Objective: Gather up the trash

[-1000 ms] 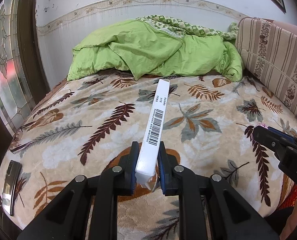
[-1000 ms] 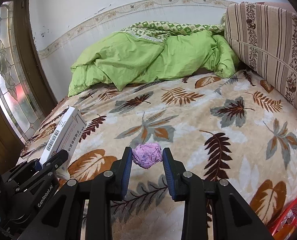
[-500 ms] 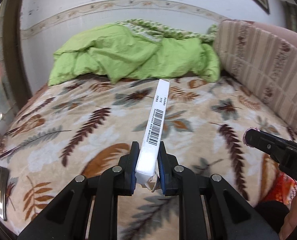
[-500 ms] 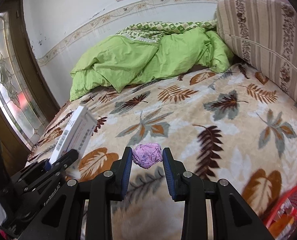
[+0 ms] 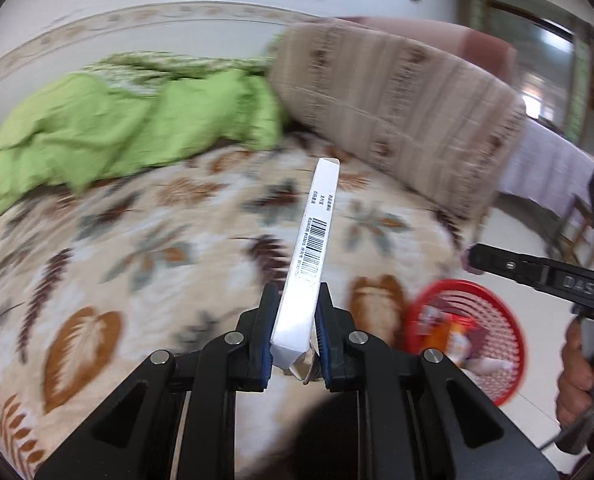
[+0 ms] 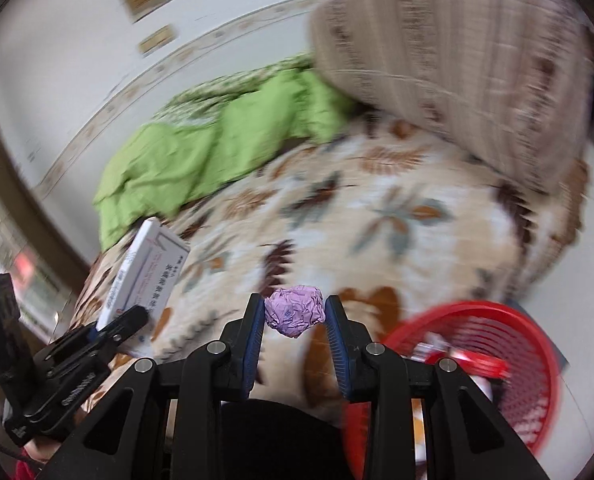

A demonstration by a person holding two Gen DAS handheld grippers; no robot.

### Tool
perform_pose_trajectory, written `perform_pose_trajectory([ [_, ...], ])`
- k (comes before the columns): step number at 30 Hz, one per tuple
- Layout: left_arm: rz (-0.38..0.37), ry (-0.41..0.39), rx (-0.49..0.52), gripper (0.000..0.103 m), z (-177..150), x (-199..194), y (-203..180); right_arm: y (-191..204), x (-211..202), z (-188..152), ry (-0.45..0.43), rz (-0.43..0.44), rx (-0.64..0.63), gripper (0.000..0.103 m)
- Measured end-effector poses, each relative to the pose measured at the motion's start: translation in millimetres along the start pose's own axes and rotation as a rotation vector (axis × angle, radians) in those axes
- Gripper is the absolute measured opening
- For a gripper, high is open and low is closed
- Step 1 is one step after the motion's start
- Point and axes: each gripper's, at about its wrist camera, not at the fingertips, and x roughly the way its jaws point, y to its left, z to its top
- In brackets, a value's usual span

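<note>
Left wrist view: left gripper (image 5: pixel 295 330) is clamped on the near end of a flat white carton (image 5: pixel 311 256), jaws fully pinched onto its thin sides. The carton's long axis runs forward and up, away from the camera, barcode edge facing us, free end over the leaf-print blanket (image 5: pixel 137 248). The red basket (image 5: pixel 509 344) sits on the floor at the bed's edge, lower right of the carton and close by, so I'd say the drop calls for a swing to the right and down. The basket already holds stuff: an orange wrapper and some white bits, too blurred to name. The right gripper (image 5: pixel 473 258) pokes in from the right above the basket rim, with the person's hand (image 5: pixel 581 376) on its handle. Right wrist view: the right gripper (image 6: pixel 295 316) is partly closed on a crumpled purple paper ball (image 6: pixel 295 311), pads pressing both sides and the ball held clear of the blanket. The basket (image 6: pixel 509 322) lies directly lower right of those jaws, nearer to this hand than to the left, so my guess is the ball goes in first. The left gripper (image 6: pixel 125 322) with the carton (image 6: pixel 145 268) shows at far left, well apart from the basket. Green quilt (image 6: pixel 201 160) and striped cushion (image 6: pixel 457 64) sit at the far end of the bed, out of the way. Heavy blur in both views; basket contents can't be itemised.
</note>
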Motion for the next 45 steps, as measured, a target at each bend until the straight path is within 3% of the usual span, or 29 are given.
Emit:
perform_pose_trajectory([
  [7, -0.211, 0.094, 0.096, 0.017, 5.7, 23.9, -75.2, -66.7, -40.4, -4.0, -0.021, -0.113, 0.127, 0.033],
  [12, -0.306, 0.183, 0.117, 0.018, 0.0, 47.8, -108.4, -93.5, -50.5, -11.1, -0.026, -0.17, 0.168, 0.034],
  [16, -0.337, 0.225, 0.13, 0.035, -4.3, 62.5, -120.8, -110.4, -48.2, -19.5, -0.001, -0.188, 0.199, 0.037],
  [18, -0.341, 0.223, 0.128, 0.039, -5.1, 60.2, -120.9, -116.7, -48.5, -23.8, 0.012, -0.198, 0.216, 0.049],
  [22, -0.305, 0.18, 0.122, 0.046, 1.0, 46.4, -108.1, -114.1, -52.2, -26.0, 0.016, -0.212, 0.216, 0.053],
  [25, -0.237, 0.117, 0.129, 0.056, 4.2, 28.4, -91.9, -97.7, -55.6, -25.5, 0.01, -0.25, 0.169, 0.065],
  [28, -0.162, 0.064, 0.133, 0.065, 3.2, 10.2, -74.0, -72.9, -58.7, -28.7, -0.001, -0.359, 0.094, 0.074],
  [29, -0.141, 0.049, 0.134, 0.068, 2.2, 4.9, -69.0, -61.8, -59.0, -31.5, -0.002, -0.418, 0.06, 0.081],
  [31, -0.097, 0.027, 0.13, 0.081, -2.2, -5.2, -58.7, -50.4, -59.3, -36.1, 0.0, -0.487, 0.035, 0.09],
  [37, 0.025, -0.027, 0.135, 0.096, -22.8, -26.8, -36.4, -27.9, -65.2, -57.3, -0.003, -0.624, 0.022, 0.092],
  [42, 0.061, -0.032, 0.122, 0.098, -26.2, -28.1, -30.6, -13.1, -64.9, -62.7, 0.035, -0.725, -0.045, 0.093],
  [45, 0.097, -0.052, 0.134, 0.101, -26.7, -31.5, -31.8, -5.2, -72.8, -63.9, 0.007, -0.72, -0.065, 0.093],
])
